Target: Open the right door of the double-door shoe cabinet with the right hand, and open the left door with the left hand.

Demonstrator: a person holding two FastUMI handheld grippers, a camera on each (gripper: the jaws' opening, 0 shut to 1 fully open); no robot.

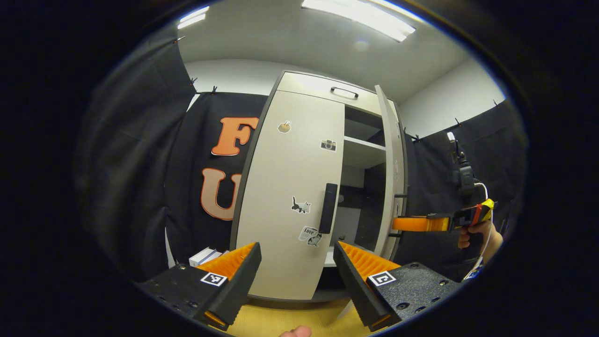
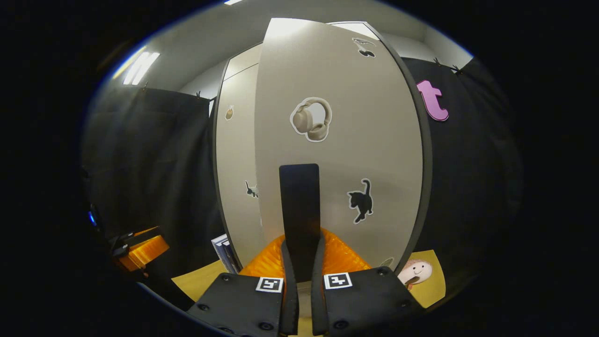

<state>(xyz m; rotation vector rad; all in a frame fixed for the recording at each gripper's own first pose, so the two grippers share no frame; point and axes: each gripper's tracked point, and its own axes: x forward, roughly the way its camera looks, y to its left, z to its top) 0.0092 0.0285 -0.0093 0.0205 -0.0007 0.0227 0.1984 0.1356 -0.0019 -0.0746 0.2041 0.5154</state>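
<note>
Left door handle (image 1: 328,208) unobstructed — open right door (image 1: 392,173) (edge-on) beside.

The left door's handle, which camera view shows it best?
The left gripper view: the left door's handle stands whole and unobstructed on the closed left door, ahead of the open left hand-held gripper. The right gripper view shows a strip of that door, without its handle.

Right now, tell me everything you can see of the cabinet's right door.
The right door is a tall, pale beige panel that looks laminated and stands swung open, edge-on in the left gripper view, baring shelves. Its front carries headphone and black cat stickers. The right hand-held gripper is clamped on its dark vertical handle.
</note>
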